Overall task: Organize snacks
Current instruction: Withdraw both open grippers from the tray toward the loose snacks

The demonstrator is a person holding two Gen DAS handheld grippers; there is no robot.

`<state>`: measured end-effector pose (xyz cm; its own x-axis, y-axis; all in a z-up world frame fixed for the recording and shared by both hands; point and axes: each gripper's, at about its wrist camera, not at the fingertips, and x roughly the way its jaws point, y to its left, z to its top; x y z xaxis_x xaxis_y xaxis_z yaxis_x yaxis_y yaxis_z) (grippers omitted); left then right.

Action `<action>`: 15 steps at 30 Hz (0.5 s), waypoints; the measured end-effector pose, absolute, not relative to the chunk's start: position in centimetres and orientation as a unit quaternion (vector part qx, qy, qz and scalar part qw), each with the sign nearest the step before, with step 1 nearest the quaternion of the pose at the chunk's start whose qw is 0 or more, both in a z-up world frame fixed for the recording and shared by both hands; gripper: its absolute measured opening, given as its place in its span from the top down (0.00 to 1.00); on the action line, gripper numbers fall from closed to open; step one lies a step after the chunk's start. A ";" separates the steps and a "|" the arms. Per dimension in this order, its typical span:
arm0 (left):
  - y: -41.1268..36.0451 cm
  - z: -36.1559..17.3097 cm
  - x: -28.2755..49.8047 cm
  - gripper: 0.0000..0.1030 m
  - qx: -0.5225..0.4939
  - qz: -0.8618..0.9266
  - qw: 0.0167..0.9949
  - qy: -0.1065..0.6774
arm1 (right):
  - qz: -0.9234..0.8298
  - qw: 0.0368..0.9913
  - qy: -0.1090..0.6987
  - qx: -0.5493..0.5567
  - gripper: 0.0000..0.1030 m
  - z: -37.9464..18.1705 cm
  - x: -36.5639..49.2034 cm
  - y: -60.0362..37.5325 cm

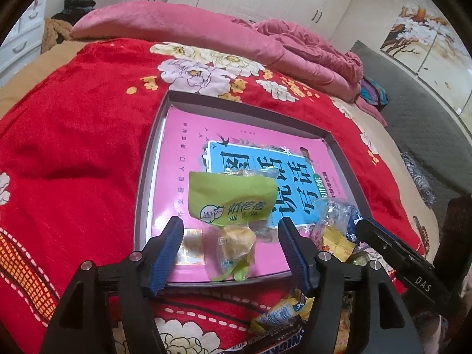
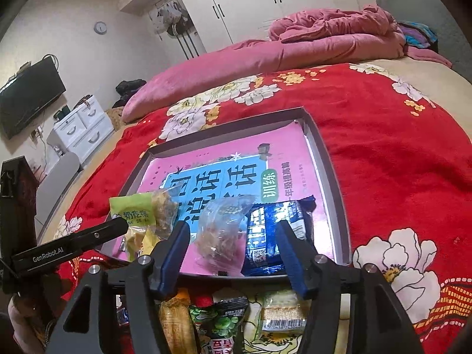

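Both grippers hover over the near edge of a shallow grey tray [image 1: 144, 177] that sits on a red floral blanket [image 1: 73, 135], a pink book [image 1: 188, 135] lying flat inside it. The left gripper [image 1: 231, 247] has its jaws spread wide and grasps nothing; between them and just ahead lies a green-labelled snack packet [image 1: 233, 197] on the book, with a clear wrapper of yellow pieces [image 1: 236, 250] directly between the blue pads. Below the left jaws, on the blanket outside the tray, lie a yellow-and-blue wrapped sweet [image 1: 280, 314] and a Snickers bar [image 1: 265, 340]. The right gripper [image 2: 233, 247] is likewise released, jaws apart; between them rest a clear bag of brownish snacks [image 2: 221, 230] and, against the inner side of the right jaw, a dark blue packet [image 2: 265, 236], both in the tray. Beneath the right jaws, more snacks lie on the blanket, among them a green pea packet [image 2: 219, 321].
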<state>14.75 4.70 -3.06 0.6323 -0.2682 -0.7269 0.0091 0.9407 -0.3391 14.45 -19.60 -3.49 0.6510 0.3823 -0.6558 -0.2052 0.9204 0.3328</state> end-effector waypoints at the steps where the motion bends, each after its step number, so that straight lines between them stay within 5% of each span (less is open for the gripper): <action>1: 4.7 -3.0 14.8 0.33 -0.154 -0.079 0.890 0.421 | 0.162 0.901 0.384 0.116 0.40 -3.5 14.5 -19.7; 15: 5.1 -2.5 14.4 0.24 -0.154 -0.069 0.896 0.410 | 0.147 0.907 0.378 0.116 0.36 -3.3 14.3 -20.4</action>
<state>14.43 5.06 -2.54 0.6542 -0.2505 -0.7137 -0.0028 0.9428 -0.3335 14.31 -20.42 -3.30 0.6712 0.3546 -0.6509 -0.1790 0.9297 0.3219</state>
